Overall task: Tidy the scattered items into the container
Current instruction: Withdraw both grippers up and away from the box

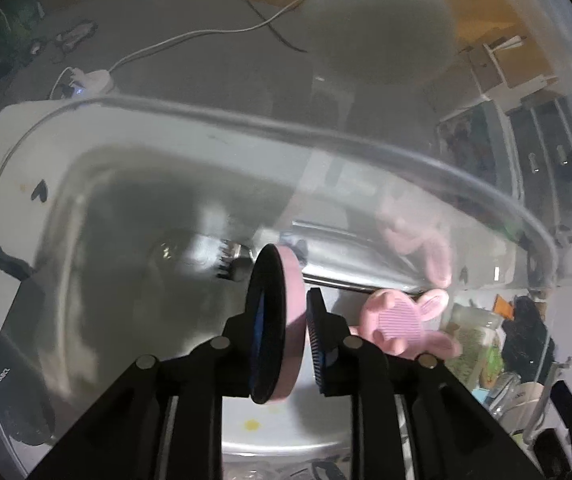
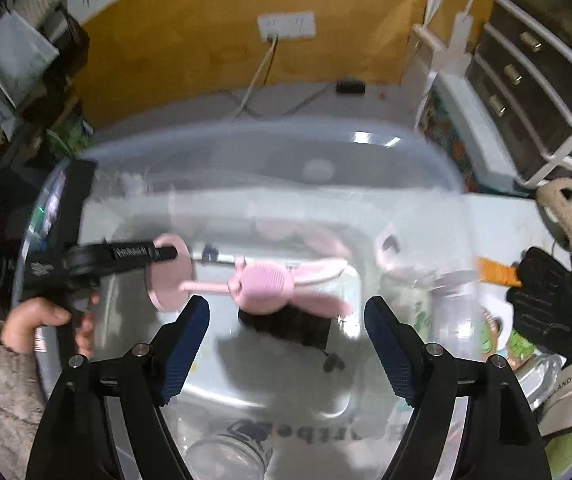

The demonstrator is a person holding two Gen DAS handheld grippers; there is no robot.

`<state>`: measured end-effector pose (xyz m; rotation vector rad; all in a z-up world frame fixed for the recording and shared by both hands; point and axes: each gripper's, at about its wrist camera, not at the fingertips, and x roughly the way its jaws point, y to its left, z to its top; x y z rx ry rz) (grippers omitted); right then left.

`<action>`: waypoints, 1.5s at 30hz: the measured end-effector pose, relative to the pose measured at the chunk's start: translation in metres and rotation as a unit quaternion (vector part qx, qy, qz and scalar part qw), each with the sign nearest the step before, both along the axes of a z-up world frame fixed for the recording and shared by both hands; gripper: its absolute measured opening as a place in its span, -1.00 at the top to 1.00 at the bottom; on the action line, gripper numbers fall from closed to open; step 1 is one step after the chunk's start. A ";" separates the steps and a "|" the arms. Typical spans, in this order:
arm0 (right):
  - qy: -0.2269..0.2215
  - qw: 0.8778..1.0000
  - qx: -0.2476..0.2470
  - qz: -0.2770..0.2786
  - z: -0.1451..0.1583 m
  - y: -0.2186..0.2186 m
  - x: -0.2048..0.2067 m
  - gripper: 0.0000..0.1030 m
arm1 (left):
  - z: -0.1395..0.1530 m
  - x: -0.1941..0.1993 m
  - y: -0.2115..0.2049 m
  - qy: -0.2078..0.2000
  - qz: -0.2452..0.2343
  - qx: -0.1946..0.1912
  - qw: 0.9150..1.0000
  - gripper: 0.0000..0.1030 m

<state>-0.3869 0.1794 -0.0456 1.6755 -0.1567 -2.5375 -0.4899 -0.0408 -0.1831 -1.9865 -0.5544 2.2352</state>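
Left gripper (image 1: 304, 332): jaws pinched a pink disc (image 1: 286, 320) over the clear tub (image 2: 246, 152), seemingly to drop it.
Right gripper (image 2: 286, 344): jaws spread, empty, near the bunny brush (image 2: 264, 286).

pink round disc (image 1: 286, 320) edge-up inside clear container (image 1: 206, 120); pink bunny comb (image 2: 262, 284) beside.

Little legible. Cream-and-black curved item (image 2: 570, 398), lower right of the right wrist view: letters "LANDI" (start cut off). Black handheld gripper body (image 2: 126, 258) at left carries white lettering, too blurred to read. Nothing readable elsewhere.
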 end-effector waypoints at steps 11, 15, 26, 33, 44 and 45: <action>0.014 0.999 -0.033 -0.037 0.017 0.027 0.019 -0.55 | 0.006 0.004 0.010 -0.002 -0.015 0.037 0.999 -0.28; 0.013 0.998 -0.044 -0.045 0.016 0.032 0.026 -0.55 | 0.018 0.009 0.011 0.010 -0.020 0.040 0.999 -0.32; 0.024 0.996 -0.069 -0.050 0.026 0.037 0.049 -0.55 | 0.072 0.043 0.017 0.070 -0.073 0.001 0.995 -0.38; 0.036 0.995 -0.080 -0.045 0.035 0.038 0.065 -0.55 | 0.101 0.073 0.017 0.116 -0.099 -0.042 0.987 -0.38; 0.034 0.993 -0.099 -0.055 0.034 0.043 0.074 -0.55 | 0.053 0.040 0.049 0.056 -0.197 -0.176 0.963 0.38; 0.035 0.993 -0.099 -0.056 0.034 0.044 0.075 -0.55 | 0.045 0.037 0.053 0.038 -0.204 -0.184 0.961 0.38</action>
